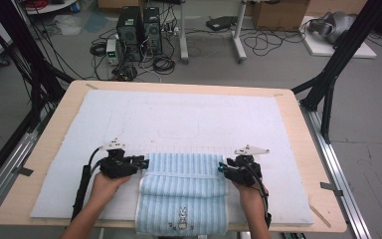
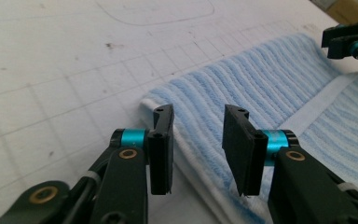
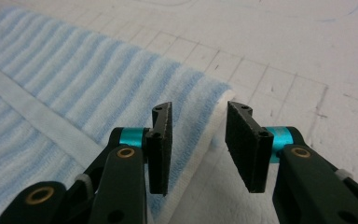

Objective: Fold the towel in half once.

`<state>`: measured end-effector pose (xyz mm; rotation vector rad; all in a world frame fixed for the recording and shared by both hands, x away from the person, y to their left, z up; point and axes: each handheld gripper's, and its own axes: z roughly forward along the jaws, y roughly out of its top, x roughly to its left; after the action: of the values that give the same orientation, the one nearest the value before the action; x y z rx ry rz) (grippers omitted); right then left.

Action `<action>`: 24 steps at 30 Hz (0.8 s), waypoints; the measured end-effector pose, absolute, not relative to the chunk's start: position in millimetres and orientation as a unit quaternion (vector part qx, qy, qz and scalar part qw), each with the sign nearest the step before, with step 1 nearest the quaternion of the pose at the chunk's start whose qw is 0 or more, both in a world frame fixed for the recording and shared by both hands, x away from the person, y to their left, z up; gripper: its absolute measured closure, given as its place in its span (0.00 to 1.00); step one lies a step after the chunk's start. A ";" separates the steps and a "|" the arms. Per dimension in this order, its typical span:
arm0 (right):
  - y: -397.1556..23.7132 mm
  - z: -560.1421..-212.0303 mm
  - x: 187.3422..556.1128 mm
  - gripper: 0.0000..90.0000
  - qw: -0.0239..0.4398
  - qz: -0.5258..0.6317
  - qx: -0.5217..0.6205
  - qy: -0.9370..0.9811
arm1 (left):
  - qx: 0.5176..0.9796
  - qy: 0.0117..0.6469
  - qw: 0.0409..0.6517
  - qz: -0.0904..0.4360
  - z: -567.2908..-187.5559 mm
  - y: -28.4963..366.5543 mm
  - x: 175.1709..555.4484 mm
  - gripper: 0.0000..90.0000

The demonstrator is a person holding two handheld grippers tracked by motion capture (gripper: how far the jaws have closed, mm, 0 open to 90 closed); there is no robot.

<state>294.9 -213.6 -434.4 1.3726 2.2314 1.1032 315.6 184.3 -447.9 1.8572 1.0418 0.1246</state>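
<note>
Both grippers straddle the folded towel (image 1: 183, 186) on the mat (image 1: 129, 119): left gripper (image 2: 198, 147) at its left edge, right gripper (image 3: 198, 147) at its right (jaws spread, gripping nothing), fold running crosswise between them.

High view overhead, tool views close, sharing towel (image 1: 184, 172)

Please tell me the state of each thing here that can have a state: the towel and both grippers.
towel: folded over, flat on the white mat, near end hanging over the table edge.
left gripper: open, astride the towel's left edge, not gripping.
right gripper: open, astride the towel's right edge, not gripping.
</note>
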 end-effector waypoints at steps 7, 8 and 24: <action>-206.9 -441.0 296.7 0.87 0.140 0.356 0.466 0.797 | 0.785 0.408 0.461 0.071 -453.3 174.4 313.6 0.94; -206.1 -441.2 296.8 0.91 0.140 0.358 0.462 0.799 | 0.785 0.406 0.461 0.071 -453.3 174.4 313.7 0.95; -198.8 -437.1 313.1 0.94 0.179 0.371 0.483 0.773 | 0.716 0.473 0.513 0.044 -450.4 187.8 337.6 0.96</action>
<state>313.1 -198.8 -437.1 1.3644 2.1846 1.0502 337.6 187.8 -450.4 1.7210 1.1365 0.1056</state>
